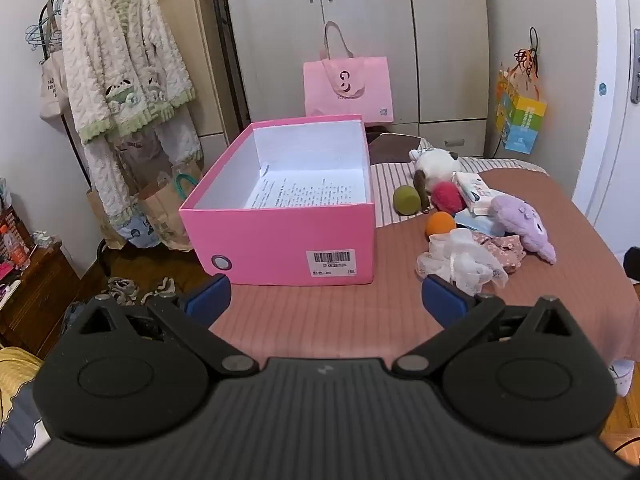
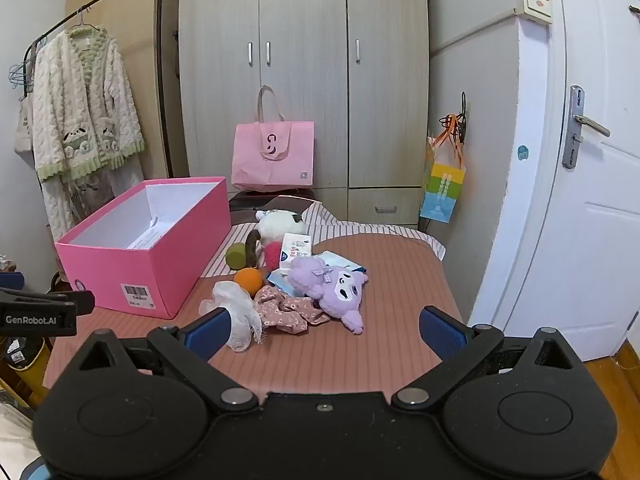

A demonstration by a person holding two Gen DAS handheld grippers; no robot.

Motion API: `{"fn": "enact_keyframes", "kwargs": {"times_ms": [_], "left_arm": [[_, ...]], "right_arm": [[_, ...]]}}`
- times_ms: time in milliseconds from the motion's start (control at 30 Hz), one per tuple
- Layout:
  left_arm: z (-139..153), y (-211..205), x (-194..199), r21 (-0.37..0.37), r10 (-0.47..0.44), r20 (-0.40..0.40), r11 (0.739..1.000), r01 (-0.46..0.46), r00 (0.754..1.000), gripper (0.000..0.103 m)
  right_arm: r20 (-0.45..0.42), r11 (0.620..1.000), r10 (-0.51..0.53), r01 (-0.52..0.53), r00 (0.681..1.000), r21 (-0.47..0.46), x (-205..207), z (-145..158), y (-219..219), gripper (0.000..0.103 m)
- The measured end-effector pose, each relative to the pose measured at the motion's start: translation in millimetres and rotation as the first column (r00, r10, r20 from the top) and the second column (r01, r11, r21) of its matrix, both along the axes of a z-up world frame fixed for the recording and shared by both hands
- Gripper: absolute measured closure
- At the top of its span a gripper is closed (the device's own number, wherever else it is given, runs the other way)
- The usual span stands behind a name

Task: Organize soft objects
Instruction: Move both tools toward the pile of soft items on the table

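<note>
An open pink box (image 1: 280,240) (image 2: 160,264) stands on the brown striped table, holding only a printed sheet. To its right lies a heap of soft things: a purple plush (image 1: 520,220) (image 2: 332,286), a white mesh puff (image 1: 464,260) (image 2: 236,308), a floral pink scrunchie (image 2: 288,312), an orange ball (image 1: 440,224) (image 2: 248,280), a red pompom (image 1: 448,196), a green roll (image 1: 406,199) (image 2: 236,255) and a white plush (image 1: 434,162) (image 2: 278,222). My left gripper (image 1: 326,300) hovers open before the box. My right gripper (image 2: 324,330) hovers open just short of the heap, empty.
Tissue packs (image 2: 295,254) lie among the soft things. A pink tote bag (image 1: 347,86) sits behind the table against the grey wardrobe. A clothes rack with a fluffy robe (image 1: 120,80) stands left. A white door (image 2: 592,200) is at the right. The left gripper's body (image 2: 40,312) shows at the right view's left edge.
</note>
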State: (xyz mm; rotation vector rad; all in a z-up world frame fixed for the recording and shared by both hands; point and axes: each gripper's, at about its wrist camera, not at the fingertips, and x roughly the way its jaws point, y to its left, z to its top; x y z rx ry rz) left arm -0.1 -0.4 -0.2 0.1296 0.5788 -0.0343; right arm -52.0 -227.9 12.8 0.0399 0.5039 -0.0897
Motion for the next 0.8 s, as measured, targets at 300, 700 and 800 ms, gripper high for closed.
{"fn": "enact_keyframes", "kwargs": {"times_ms": [300,700,800], "left_arm": [[9,-20,0,0.030,-0.032,0.015,0.999,0.032,0.999,0.000],[-2,-10,-5,0.000,-0.048,0.018,0.999,0.048,0.999,0.000],[-4,-10,-5,-0.002,-0.048,0.009,0.999,0.048,0.999,0.000]], "right_arm": [[-0.005,1.000,0.001,-0.001,1.000,0.001,-1,-1,-1,0.001],[-0.007,1.000,-0.009,0.010,1.000,0.017,-2,-8,-10,0.001],[-0.015,1.000,-0.013,0.013,1.000,0.026,-2,-11,-13,0.001]]}}
